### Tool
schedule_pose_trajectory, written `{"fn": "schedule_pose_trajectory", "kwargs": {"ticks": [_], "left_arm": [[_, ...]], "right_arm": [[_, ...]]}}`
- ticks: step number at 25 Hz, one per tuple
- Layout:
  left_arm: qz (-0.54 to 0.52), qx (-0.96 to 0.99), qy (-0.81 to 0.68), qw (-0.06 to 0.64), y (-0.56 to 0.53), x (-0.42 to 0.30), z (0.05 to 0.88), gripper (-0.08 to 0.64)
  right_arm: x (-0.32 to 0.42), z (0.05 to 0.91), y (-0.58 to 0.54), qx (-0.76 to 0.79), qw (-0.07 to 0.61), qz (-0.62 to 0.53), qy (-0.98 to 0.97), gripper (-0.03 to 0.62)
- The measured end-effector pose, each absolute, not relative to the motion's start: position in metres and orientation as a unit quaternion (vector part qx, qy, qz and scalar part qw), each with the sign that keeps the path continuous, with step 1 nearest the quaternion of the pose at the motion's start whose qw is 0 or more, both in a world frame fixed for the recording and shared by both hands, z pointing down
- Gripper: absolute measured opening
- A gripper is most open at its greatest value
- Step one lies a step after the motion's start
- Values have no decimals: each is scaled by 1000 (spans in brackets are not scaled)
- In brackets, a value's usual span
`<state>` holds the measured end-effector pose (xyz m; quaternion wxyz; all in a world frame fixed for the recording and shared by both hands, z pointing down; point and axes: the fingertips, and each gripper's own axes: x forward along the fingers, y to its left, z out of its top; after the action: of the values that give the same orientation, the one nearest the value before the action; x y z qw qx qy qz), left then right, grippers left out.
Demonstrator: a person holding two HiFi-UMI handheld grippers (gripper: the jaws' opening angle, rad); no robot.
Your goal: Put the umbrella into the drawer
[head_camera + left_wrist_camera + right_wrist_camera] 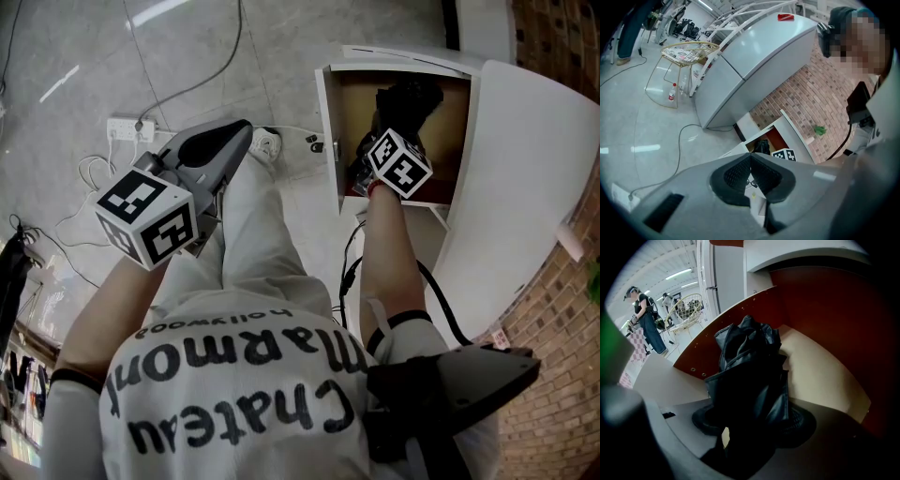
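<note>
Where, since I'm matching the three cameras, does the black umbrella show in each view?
Head view: the umbrella is upper right of centre, inside the open drawer.
Left gripper view: it is a small dark shape just below centre, in the drawer.
Right gripper view: it fills the centre.
Shared landmark: the drawer's red-brown inner wall.

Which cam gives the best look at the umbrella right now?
Right gripper view: the black folded umbrella fills the frame, clamped in the right hand-held gripper inside the drawer. Head view shows only its dark top past the marker cube; left gripper view, a small dark shape.
</note>
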<state>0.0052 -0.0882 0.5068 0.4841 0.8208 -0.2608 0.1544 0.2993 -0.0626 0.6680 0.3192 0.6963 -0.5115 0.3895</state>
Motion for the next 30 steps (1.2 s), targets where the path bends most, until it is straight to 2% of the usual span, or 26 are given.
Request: {"fn": "schedule_pose_trajectory", "kwargs": {"ticks": [30], "left_arm": [[135,823,-282,474,-89,-3,481,15]], "right_arm": [[299,671,-59,690,340,397,-500,255]]}}
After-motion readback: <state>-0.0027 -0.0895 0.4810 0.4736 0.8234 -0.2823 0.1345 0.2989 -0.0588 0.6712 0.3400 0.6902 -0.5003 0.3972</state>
